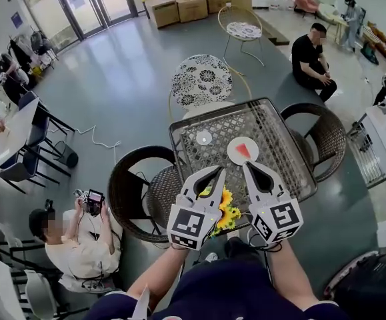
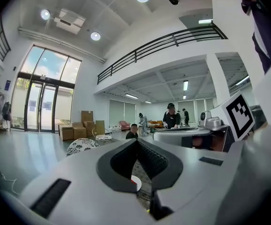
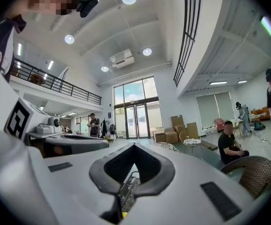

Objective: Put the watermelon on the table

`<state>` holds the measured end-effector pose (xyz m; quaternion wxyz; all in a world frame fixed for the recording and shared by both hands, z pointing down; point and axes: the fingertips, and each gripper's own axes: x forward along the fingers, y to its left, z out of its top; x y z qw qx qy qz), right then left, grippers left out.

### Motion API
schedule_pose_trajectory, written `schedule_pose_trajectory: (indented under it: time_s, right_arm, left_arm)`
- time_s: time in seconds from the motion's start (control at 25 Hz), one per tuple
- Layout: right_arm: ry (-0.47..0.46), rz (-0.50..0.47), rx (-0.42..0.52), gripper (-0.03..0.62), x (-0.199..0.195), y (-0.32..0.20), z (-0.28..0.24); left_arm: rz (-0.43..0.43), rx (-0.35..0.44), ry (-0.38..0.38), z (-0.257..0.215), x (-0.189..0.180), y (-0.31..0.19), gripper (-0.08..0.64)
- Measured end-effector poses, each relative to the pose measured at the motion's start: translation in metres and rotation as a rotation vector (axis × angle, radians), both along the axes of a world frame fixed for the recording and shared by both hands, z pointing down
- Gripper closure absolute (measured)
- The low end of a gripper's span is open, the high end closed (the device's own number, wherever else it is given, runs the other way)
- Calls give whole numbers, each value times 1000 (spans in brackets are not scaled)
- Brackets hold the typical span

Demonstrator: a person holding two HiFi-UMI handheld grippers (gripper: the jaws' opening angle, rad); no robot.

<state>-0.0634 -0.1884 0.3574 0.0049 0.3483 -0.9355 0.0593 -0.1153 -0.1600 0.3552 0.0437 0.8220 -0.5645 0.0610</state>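
A red watermelon slice (image 1: 244, 151) lies on a small white plate (image 1: 235, 156) in the middle of the lattice-topped metal table (image 1: 286, 145). Both grippers are held side by side above the table's near edge, pointing across it, and nothing is in either. My left gripper (image 1: 219, 171) is shut, its dark tips meeting (image 2: 136, 142); a bit of the plate (image 2: 135, 183) shows through the gap below them. My right gripper (image 1: 247, 166) is shut as well, with its tips (image 3: 134, 147) closed over the tabletop.
Yellow sunflowers (image 1: 225, 209) lie at the table's near edge under the grippers. A small white disc (image 1: 204, 137) sits left of the plate. Wicker chairs (image 1: 129, 192) (image 1: 323, 135) flank the table, with a patterned chair (image 1: 201, 79) behind. A person (image 1: 73, 239) sits at lower left.
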Motion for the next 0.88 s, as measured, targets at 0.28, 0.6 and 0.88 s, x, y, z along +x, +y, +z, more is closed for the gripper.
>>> schedule_pose_trajectory:
  time_s: [0.28,0.6,0.88]
  right_arm:
    - [-9,33,24,589,15,11,-6]
    - [-11,61,32,589,23,14,-14]
    - [-9,66,35,589,26,20,-17]
  left_arm:
    - [58,6,10,1,22,9,554]
    - [103,2,21,-5,35,10,554]
    - [113,-2,23,-8,39,16,554]
